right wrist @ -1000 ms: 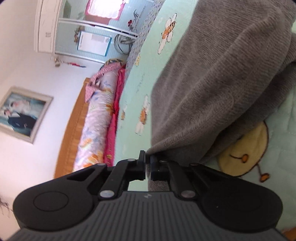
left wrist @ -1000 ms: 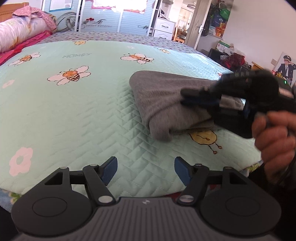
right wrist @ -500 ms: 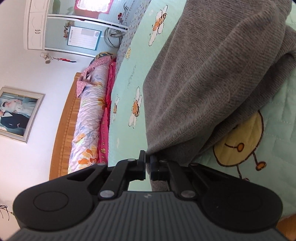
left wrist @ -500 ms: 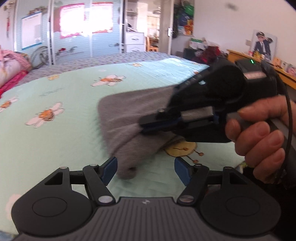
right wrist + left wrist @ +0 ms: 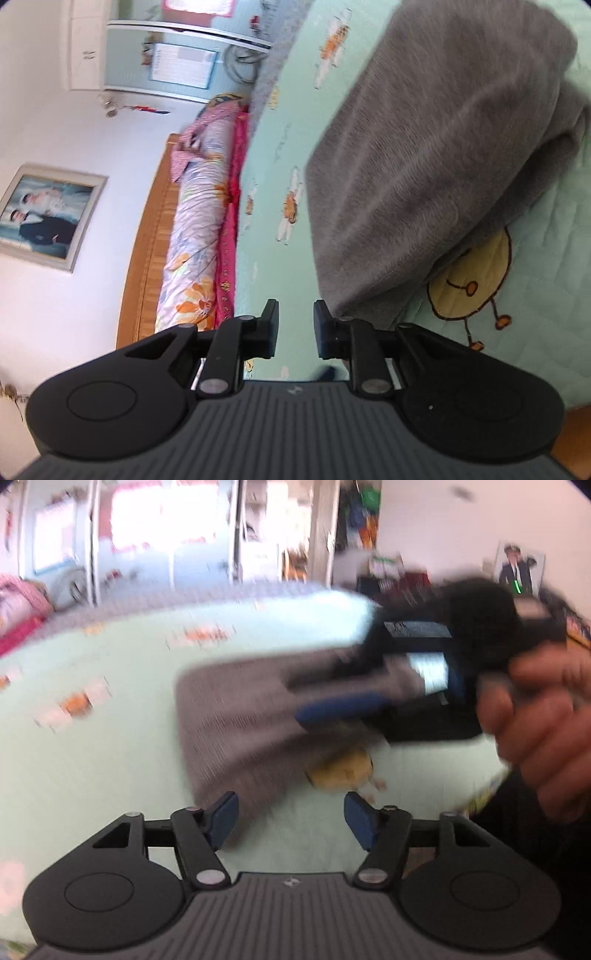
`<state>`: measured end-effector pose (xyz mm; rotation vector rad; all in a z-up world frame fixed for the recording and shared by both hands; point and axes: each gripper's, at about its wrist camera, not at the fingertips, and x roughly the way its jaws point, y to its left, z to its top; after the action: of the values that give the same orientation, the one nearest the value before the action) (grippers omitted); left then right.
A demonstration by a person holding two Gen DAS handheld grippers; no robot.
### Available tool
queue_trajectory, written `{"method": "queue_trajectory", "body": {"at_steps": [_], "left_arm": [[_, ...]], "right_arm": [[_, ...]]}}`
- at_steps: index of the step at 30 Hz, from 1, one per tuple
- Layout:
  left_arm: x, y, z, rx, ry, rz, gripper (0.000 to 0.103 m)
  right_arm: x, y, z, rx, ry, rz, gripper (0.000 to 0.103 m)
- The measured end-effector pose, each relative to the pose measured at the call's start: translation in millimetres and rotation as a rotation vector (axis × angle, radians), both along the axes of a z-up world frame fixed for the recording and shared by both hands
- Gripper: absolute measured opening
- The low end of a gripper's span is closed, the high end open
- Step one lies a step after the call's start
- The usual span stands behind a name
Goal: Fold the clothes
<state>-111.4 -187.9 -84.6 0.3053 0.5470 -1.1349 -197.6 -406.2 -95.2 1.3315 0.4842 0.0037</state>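
Note:
A folded grey garment [image 5: 424, 166] lies on the mint-green bee-print bedcover [image 5: 280, 122]. My right gripper [image 5: 295, 328] is just off the garment's near corner; its jaws are opening and nothing is between the pads, with the cloth beside the right pad. The blurred left wrist view shows the same garment [image 5: 236, 716] ahead. There my right gripper [image 5: 369, 701] reaches over it from the right, held by a hand [image 5: 535, 720]. My left gripper [image 5: 291, 814] is open over the bedcover [image 5: 92, 701] with nothing in it, just short of the garment's near edge.
A rolled floral quilt [image 5: 199, 221] lies along the wooden headboard [image 5: 147, 240], and a framed picture [image 5: 44, 218] hangs on the wall. A wardrobe [image 5: 166, 55] stands past the bed. Clutter and a doorway [image 5: 332, 535] lie beyond the bed's far side.
My right gripper has let go of the garment's edge: its jaws were pinched on it and now stand apart. The left wrist view has rolled and blurred, and the garment sits closer to it.

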Motion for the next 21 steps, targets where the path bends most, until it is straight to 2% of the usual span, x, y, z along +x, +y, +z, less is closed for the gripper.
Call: {"method": "queue_trajectory", "body": {"at_steps": [5, 8, 17, 20, 21], "left_arm": [[16.0, -23.8, -25.3, 0.122, 0.011, -0.009, 0.068], [9.2, -28.0, -31.5, 0.163, -0.034, -0.017, 0.068], [21.3, -23.3, -22.7, 0.115, -0.017, 0.024, 0.068], [25.5, -34.0, -25.0, 0.143, -0.025, 0.000, 0.068], [27.3, -38.1, -26.6, 0.156, -0.031, -0.007, 0.068]], "right_arm": [[-12.7, -6.9, 4.0, -0.020, 0.003, -0.042, 0.023], [-19.9, -8.8, 4.1, -0.028, 0.008, -0.064, 0.023], [-21.4, -11.2, 3.1, -0.050, 0.025, -0.083, 0.024], [-14.6, -9.1, 7.2, -0.081, 0.025, -0.063, 0.026], [-12.5, -8.8, 7.5, -0.086, 0.027, -0.060, 0.031]]}}
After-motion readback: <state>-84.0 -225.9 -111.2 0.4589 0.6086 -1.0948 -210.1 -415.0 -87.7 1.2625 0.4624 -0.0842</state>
